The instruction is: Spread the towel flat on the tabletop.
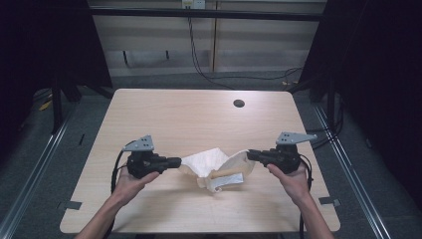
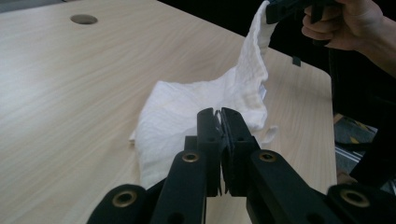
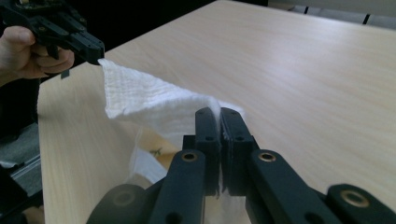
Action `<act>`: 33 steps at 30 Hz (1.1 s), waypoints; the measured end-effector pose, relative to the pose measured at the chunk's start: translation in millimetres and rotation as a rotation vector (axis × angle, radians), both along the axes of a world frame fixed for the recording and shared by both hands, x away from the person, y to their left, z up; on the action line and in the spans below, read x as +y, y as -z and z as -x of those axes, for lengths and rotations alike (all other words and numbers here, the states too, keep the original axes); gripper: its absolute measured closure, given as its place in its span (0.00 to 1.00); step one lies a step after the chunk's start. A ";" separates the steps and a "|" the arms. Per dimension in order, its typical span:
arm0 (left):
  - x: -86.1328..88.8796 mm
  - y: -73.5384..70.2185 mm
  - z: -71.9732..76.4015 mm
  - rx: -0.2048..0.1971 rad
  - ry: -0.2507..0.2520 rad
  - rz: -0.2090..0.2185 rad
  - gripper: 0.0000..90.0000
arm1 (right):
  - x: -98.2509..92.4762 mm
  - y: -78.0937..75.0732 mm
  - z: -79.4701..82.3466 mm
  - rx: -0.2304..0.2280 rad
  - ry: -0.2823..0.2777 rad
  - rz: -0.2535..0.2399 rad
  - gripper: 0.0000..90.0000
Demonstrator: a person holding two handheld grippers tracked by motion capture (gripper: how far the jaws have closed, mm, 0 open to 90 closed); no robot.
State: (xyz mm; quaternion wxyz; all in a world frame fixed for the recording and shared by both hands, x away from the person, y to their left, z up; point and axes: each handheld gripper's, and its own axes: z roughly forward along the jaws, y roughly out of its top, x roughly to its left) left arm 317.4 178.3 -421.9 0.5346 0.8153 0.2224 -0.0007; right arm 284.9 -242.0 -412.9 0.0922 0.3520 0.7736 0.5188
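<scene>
A white cloth lies crumpled near the table's front middle, with two corners lifted off the wood. My left gripper is shut on its left corner, and the jaws pinch the fabric edge in the left gripper view. My right gripper is shut on the right corner, which rises higher. In the right gripper view the jaws clamp the cloth, which stretches across to the left gripper. The left gripper view shows the cloth climbing to the right gripper.
The light wooden table has a round hole near its far edge. Bare wood stretches behind and in front of the cloth. Dark curtains stand at both sides, and cables run along the floor behind the table.
</scene>
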 end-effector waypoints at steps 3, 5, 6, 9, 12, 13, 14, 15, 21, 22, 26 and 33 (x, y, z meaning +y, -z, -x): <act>3.8 -10.1 -5.3 -0.022 -0.019 0.000 0.97 | -2.0 -14.5 -6.1 -0.009 0.024 -0.009 0.96; 4.8 -16.9 -8.5 -0.025 -0.014 0.028 0.97 | -2.6 -26.4 -9.4 -0.023 0.027 0.002 0.96; 5.1 -20.3 -9.8 -0.033 -0.018 0.027 0.97 | -2.8 -30.4 -10.2 -0.029 0.029 0.002 0.96; 10.0 -29.2 -15.1 -0.045 -0.044 0.049 0.97 | -5.1 -45.0 -13.5 -0.051 0.033 -0.002 0.96; 15.7 -39.3 -18.6 -0.057 -0.068 0.072 0.97 | -7.6 -54.0 -16.5 -0.068 0.037 -0.005 0.96; 16.8 -43.4 -18.6 -0.068 -0.068 0.080 0.97 | -7.8 -56.0 -17.2 -0.072 0.036 -0.003 0.96; 16.8 -43.4 -18.6 -0.068 -0.068 0.080 0.97 | -7.8 -56.0 -17.2 -0.072 0.036 -0.003 0.96; 16.2 -52.4 -15.8 -0.094 -0.063 0.079 0.97 | -9.0 -62.3 -18.2 -0.087 0.032 -0.008 0.96; 19.0 -75.0 -8.6 -0.142 -0.054 0.097 0.97 | -10.1 -83.8 -13.2 -0.138 0.024 -0.028 0.96; 20.2 -78.7 -7.1 -0.147 -0.056 0.098 0.97 | -10.3 -86.4 -12.5 -0.142 0.024 -0.029 0.97; 24.3 -86.9 -4.7 -0.178 -0.054 0.084 0.98 | -8.4 -99.5 -10.1 -0.159 0.037 -0.012 0.96; 39.0 -95.9 -2.9 -0.191 -0.077 0.098 0.98 | -1.2 -119.5 -6.5 -0.202 0.008 0.008 0.97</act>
